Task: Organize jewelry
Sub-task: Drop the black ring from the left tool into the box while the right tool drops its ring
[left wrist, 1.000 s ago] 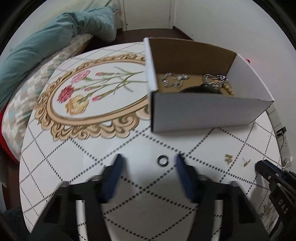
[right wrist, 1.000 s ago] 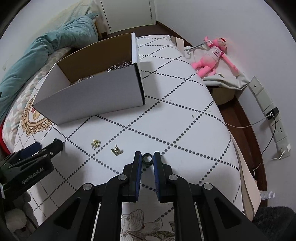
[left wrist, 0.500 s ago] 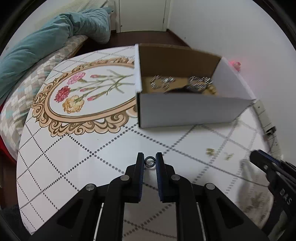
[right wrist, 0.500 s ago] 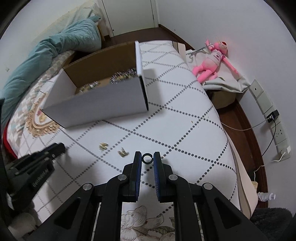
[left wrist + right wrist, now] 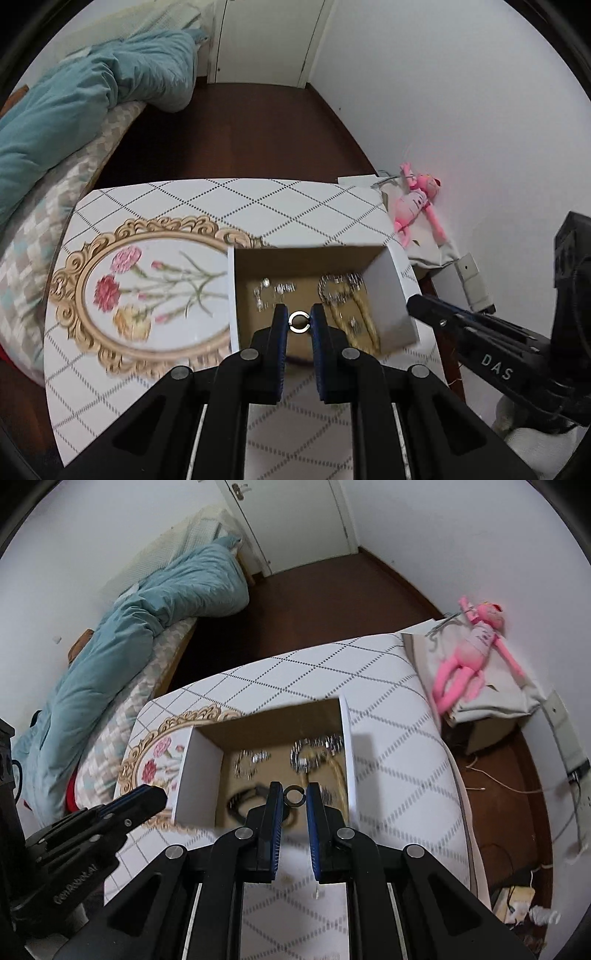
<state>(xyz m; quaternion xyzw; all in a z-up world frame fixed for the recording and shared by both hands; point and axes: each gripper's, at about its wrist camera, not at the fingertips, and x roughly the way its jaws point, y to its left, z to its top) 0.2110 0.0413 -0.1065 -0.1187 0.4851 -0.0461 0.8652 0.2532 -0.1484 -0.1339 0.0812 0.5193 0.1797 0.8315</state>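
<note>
My left gripper is shut on a small silver ring and holds it above the open white cardboard box. My right gripper is shut on a small dark ring, also raised over the same box. Inside the box lie silver chains, a gold chain and a dark bracelet. The right gripper also shows at the right of the left wrist view; the left gripper shows at the left of the right wrist view.
The box stands on a white table with a dotted diamond pattern and a gold-framed flower print. A bed with a teal duvet is at the left. A pink plush toy lies beyond the table's right edge.
Both grippers have risen from the tabletop with their rings and moved forward over the box. One second ago the left gripper was open around its ring; it has shut on it.
</note>
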